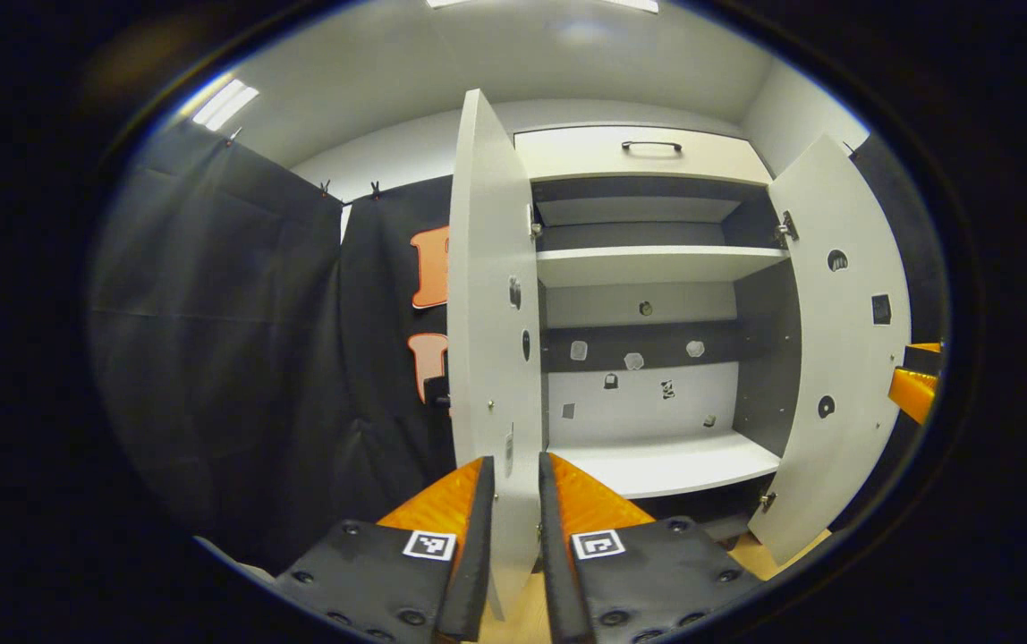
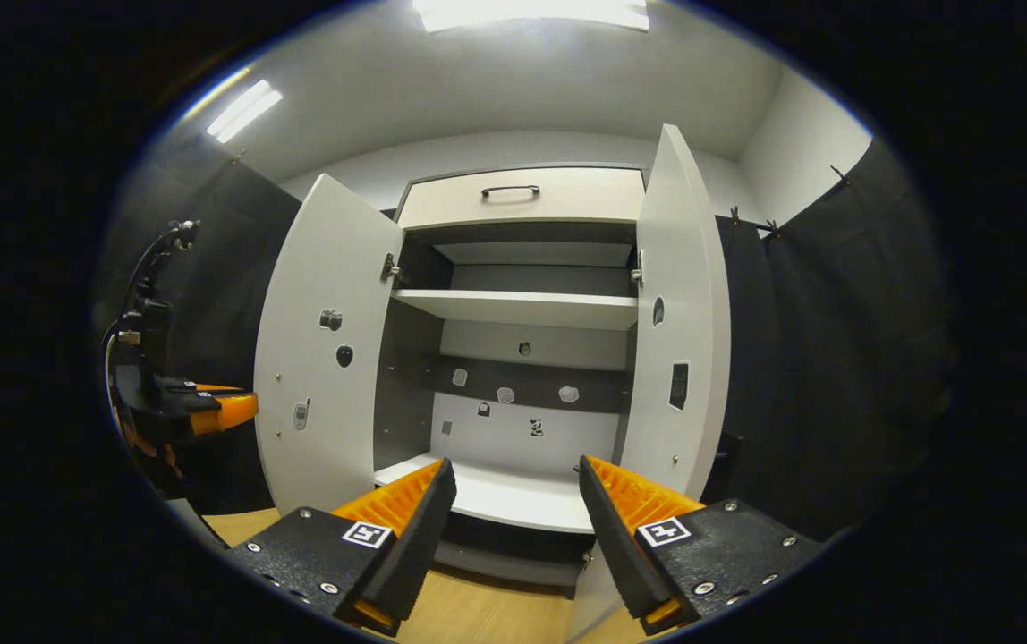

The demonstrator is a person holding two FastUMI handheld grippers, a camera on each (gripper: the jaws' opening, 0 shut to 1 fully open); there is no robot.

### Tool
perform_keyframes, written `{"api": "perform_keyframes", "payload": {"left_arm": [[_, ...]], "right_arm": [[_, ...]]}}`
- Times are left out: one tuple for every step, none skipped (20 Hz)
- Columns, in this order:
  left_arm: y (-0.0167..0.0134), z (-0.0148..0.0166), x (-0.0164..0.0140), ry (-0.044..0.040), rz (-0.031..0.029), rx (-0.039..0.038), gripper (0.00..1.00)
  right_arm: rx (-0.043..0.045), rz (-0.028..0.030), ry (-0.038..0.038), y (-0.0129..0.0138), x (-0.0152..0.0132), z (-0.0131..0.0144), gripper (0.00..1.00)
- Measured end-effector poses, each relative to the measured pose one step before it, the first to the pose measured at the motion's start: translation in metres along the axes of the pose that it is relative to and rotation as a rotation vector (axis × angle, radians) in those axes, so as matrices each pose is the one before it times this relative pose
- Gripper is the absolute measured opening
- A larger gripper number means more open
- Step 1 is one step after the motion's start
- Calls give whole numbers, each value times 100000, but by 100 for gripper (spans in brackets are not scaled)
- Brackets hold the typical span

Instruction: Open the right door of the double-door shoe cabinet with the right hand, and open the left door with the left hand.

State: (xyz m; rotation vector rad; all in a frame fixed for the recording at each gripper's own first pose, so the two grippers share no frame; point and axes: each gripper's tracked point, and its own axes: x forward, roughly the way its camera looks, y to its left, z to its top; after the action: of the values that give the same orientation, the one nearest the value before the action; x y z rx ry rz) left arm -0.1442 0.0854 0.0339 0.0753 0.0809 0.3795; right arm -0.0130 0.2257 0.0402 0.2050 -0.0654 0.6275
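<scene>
Doors of the shoe cabinet (image 2: 522, 295) both stand wide — left door (image 1: 491, 295) edge pinched by the left hand-held gripper (image 1: 516, 501), right hand-held gripper (image 2: 518, 501) spread, empty, beside the right door (image 2: 679, 313); only releasing seems left.

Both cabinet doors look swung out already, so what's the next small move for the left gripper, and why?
Probably open the left gripper and back it off: its fingers straddle the left door edge, and that door and the right door both stand wide open.
</scene>
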Motion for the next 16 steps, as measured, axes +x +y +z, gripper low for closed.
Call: {"api": "perform_keyframes", "payload": {"left_arm": [[-953,521,-82,-1383,-1587,326,53],[-797,541,-165,-1403,-1021,217,73],[-579,388,-278,-1208,-667,-38,80],[-579,417,-197,-1042,-713,87,88],[-396,471,-250,-1105,141,243,89],[-166,645,-208,-1505,-188,-169,87],[-160,538,-221,-1344,-336,-796,87],[-13,724,15,-1405,-7,-1293,89],[-183,637,76,-1439,-131,-1801,92],[-23,718,73,-1619,-3,-1696,92],[-195,636,34,-1595,-510,-1297,92],[-214,498,162,-1096,-621,-624,93],[-80,457,208,-937,-243,-456,94],[-179,460,108,-893,-350,-391,95],[-54,367,102,-1050,18,-69,96],[117,341,165,-820,32,13,96]], "right_arm": [[-389,-154,-935,-435,-286,325,86],[-319,-706,-1058,-517,-212,363,87],[-18,-824,-1004,-624,-134,366,89],[-117,-435,-1272,-514,-67,442,90],[-507,-213,-1279,-343,-58,468,92],[-601,-168,-1219,-279,-88,462,92],[-542,-657,-1038,-406,25,448,92],[-720,-730,-917,-379,12,350,93],[-626,-686,-801,-347,67,359,93],[-556,-359,-428,-161,156,275,93],[-412,94,-172,-55,132,122,94],[-472,349,458,128,52,-39,94],[-365,378,590,56,40,-72,94],[-286,-358,229,-115,13,-24,94],[-72,-651,-84,-223,-22,32,94],[-236,-955,17,-285,212,88,94]]}}
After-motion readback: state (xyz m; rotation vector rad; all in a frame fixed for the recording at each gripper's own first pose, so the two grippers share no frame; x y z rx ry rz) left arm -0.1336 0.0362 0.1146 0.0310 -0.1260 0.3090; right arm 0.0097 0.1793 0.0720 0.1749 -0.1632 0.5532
